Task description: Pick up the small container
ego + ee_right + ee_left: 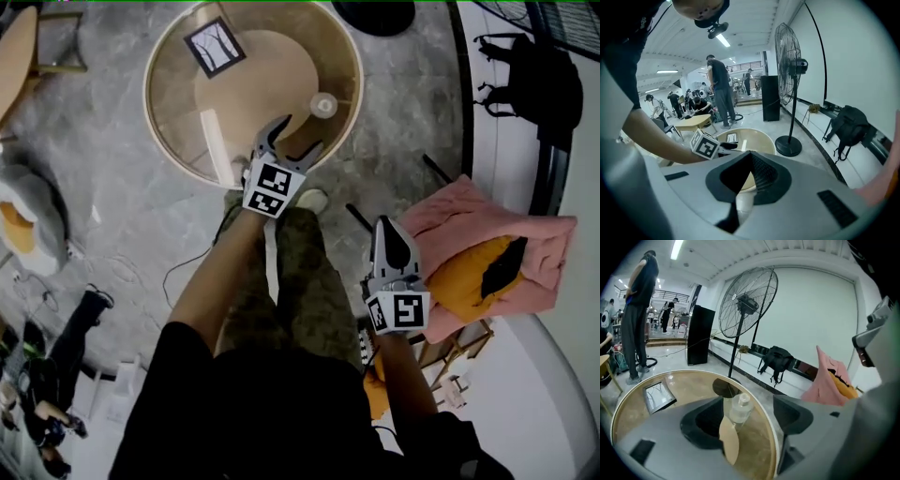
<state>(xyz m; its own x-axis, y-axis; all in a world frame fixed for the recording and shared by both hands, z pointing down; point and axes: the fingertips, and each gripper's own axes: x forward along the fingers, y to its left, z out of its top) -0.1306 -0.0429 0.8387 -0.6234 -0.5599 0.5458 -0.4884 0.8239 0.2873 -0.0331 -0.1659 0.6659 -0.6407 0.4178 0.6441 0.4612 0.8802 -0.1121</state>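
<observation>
The small container is a clear little bottle with a pale cap. It stands upright on the round glass table near its right rim. My left gripper reaches over the table's near edge, its jaws spread wide, and the bottle stands just past the fingertips. In the left gripper view the bottle shows in the gap of the left gripper, and neither pad touches it. My right gripper hangs off the table over the floor, jaws shut and empty; the right gripper view shows the right gripper with its tips pressed together.
A framed picture lies on the far left of the table. A pedestal fan stands behind the table, and a black backpack rests by the wall. A chair with pink cloth and an orange cushion stands right. People stand far off.
</observation>
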